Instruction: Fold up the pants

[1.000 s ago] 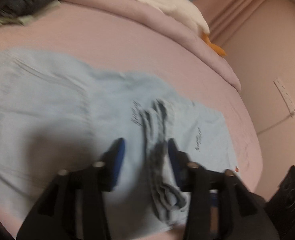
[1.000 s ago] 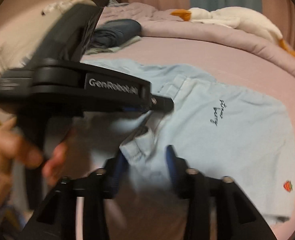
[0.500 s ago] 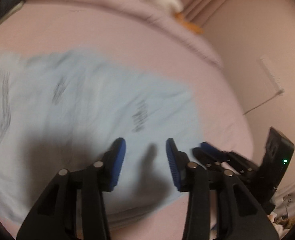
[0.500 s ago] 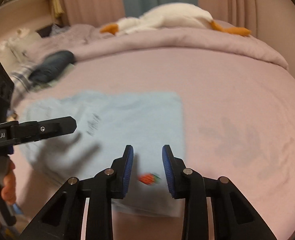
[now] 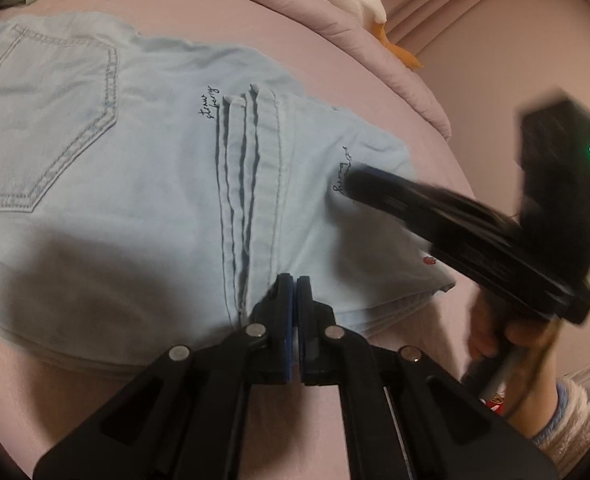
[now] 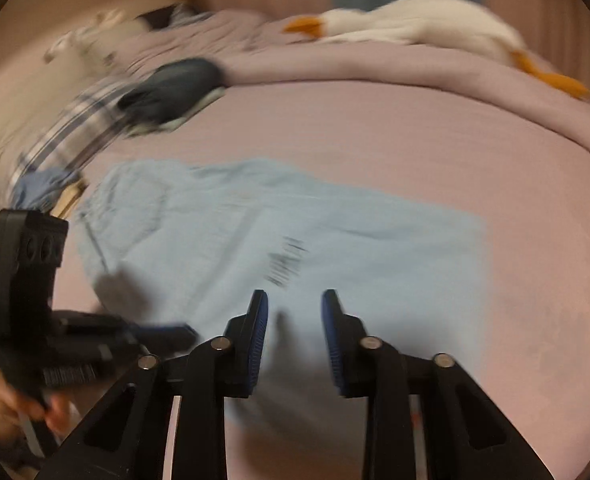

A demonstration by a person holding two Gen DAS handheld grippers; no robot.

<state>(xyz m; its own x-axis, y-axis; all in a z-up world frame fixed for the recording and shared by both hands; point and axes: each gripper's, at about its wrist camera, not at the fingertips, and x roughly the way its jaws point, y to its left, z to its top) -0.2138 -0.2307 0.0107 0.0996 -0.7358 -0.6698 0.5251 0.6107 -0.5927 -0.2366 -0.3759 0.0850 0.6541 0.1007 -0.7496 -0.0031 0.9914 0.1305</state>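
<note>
I see the bed filling both views, its pink sheet running from 9 o'clock to 3 o'clock, with a rolled lilac duvet along the far edge near 12 o'clock. The pants, light blue denim, lie flat on the sheet in stacked layers; in my left wrist view they spread from 9 o'clock to about 3 o'clock, with a back pocket at 10 o'clock and the hem edges running down the middle toward 6 o'clock. In my right wrist view the pants sit at the centre, blurred.

A white plush goose with an orange beak lies on the duvet at 1 o'clock. A dark folded garment rests on the sheet at 10 o'clock, beside a plaid cloth.

My left tool has its 2 blue pads pressed together at the near edge of the pants, at 6 o'clock; I cannot tell whether any fabric is caught between them. My right tool has its 2 pads held apart, hovering over the near part of the pants at 6 o'clock. From the left wrist view the right tool comes in from 3 o'clock, blurred, its tip over the pants near a small script print. A tiny red motif shows on the fabric at 4 o'clock.
</note>
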